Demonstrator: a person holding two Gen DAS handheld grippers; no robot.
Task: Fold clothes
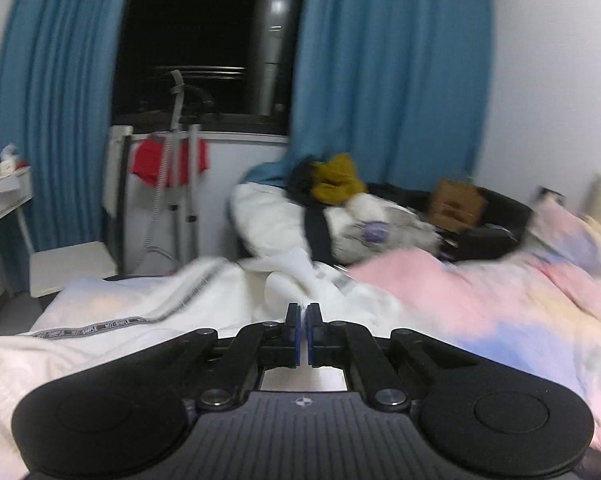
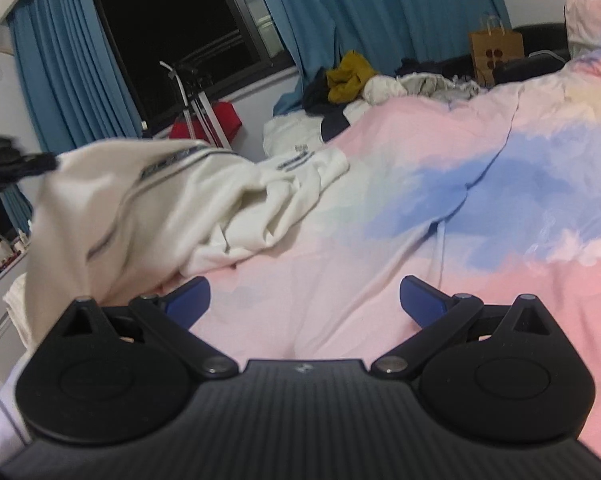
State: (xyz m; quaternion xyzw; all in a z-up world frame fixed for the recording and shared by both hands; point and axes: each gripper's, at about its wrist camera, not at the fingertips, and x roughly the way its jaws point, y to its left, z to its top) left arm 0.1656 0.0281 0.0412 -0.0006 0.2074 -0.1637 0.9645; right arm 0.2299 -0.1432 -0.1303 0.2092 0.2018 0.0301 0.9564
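A white garment (image 1: 140,312) with a dark lettered stripe lies crumpled on the pastel pink and blue bedcover (image 1: 480,300). My left gripper (image 1: 303,316) has its jaws pressed together with a sliver of white cloth between the pads. The right wrist view shows that gripper (image 2: 48,162) as a blurred black shape at the left edge. It holds one end of the white garment (image 2: 140,208) up off the bed, and the rest trails down onto the cover. My right gripper (image 2: 304,296) is open, low over the bare bedcover (image 2: 380,260) and to the right of the garment, touching nothing.
A heap of other clothes with a mustard piece (image 2: 348,76) lies at the far side of the bed, beside a brown paper bag (image 2: 496,50). A steamer stand (image 1: 180,160) with red cloth (image 1: 148,160) stands under the dark window, between blue curtains (image 1: 380,80). A white desk (image 1: 0,196) is on the left.
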